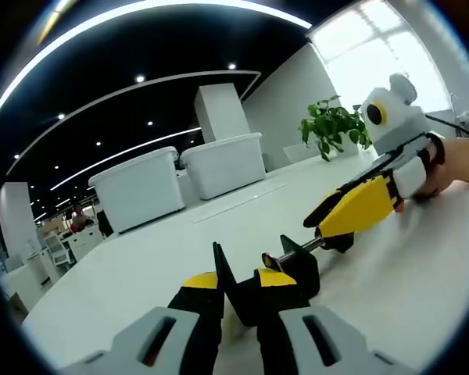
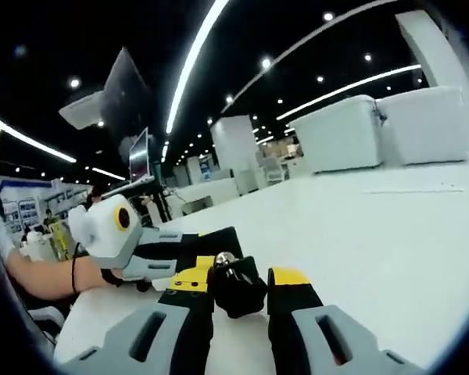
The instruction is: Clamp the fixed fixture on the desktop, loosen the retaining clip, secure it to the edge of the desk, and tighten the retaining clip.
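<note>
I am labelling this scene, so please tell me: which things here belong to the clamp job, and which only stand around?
Job:
- clamp, black, with a metal screw, held between both tongs
- left tongs
- right tongs
- desk, white

Standing around:
- two white bins at the far side of the desk
- plant

White bins (image 1: 180, 176) block the desk's (image 1: 422, 289) far side.
</note>
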